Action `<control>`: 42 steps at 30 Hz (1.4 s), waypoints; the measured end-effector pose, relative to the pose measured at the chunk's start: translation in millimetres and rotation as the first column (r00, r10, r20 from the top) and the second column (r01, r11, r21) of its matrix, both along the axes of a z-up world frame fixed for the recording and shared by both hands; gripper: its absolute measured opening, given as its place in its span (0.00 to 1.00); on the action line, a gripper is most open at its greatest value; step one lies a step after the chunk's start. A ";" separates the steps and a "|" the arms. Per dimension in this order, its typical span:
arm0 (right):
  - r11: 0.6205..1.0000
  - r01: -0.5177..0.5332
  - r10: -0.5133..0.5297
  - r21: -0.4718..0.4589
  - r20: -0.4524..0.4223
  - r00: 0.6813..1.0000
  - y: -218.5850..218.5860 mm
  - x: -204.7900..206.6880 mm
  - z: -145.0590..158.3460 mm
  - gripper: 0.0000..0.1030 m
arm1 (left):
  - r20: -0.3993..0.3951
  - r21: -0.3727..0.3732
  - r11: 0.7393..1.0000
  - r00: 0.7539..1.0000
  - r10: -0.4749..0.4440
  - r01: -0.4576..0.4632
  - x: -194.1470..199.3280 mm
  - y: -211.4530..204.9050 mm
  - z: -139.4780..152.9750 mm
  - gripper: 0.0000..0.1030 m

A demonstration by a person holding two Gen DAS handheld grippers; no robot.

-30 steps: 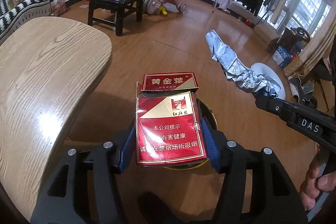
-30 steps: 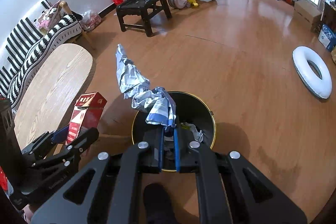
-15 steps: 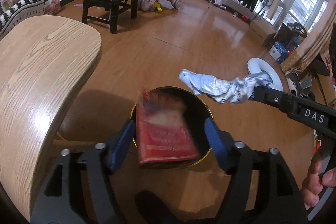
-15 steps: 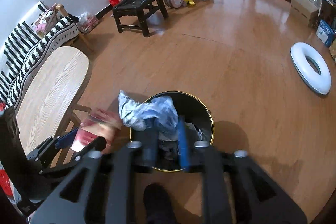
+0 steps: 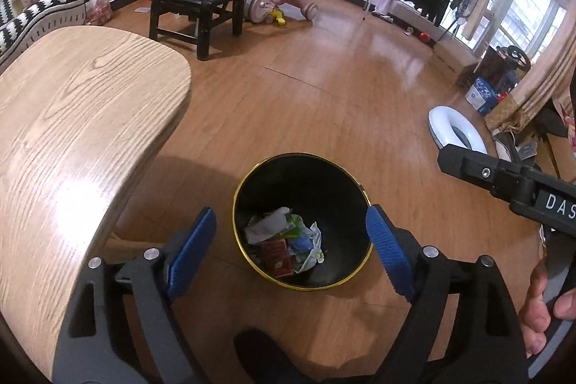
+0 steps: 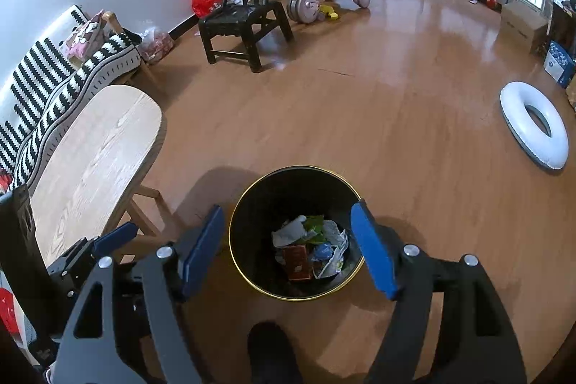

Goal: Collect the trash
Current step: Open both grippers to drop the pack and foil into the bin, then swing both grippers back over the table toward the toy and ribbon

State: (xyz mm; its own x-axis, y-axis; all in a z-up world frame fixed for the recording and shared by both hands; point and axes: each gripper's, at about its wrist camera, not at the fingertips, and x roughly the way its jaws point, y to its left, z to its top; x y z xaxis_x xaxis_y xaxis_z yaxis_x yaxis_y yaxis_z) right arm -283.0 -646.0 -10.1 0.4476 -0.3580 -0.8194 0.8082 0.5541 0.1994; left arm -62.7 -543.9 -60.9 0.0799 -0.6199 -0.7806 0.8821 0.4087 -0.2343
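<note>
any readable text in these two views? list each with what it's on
"DAS" – white letters on the black body of the right tool; cut off at the frame edge, so there may be more.
Red pack in the trash bin: has print, too small to read in either view.
Blue-and-white box by the curtain: pattern or print, unreadable.
Nothing else legible.

Both wrist cams sit side by side above the bin (image 5: 301,184), pitched steeply down and close, sharing bin (image 6: 295,182), desk (image 5: 72,117) edge and floor (image 6: 378,103).
</note>
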 end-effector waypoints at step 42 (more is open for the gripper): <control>0.471 -0.875 0.882 -0.115 0.038 0.470 425.2 322.9 49.9 0.86 | 0.146 -0.031 0.578 0.568 0.810 -0.816 168.6 529.9 80.6 0.93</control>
State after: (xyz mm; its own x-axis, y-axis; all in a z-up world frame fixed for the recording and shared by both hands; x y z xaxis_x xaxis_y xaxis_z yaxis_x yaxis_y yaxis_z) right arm 39.9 -220.8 39.8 0.6216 0.2089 -0.7550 -0.1286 0.9779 0.1647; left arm 105.9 -14.0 19.7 0.6363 -0.2139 -0.7412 0.1933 0.9743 -0.1153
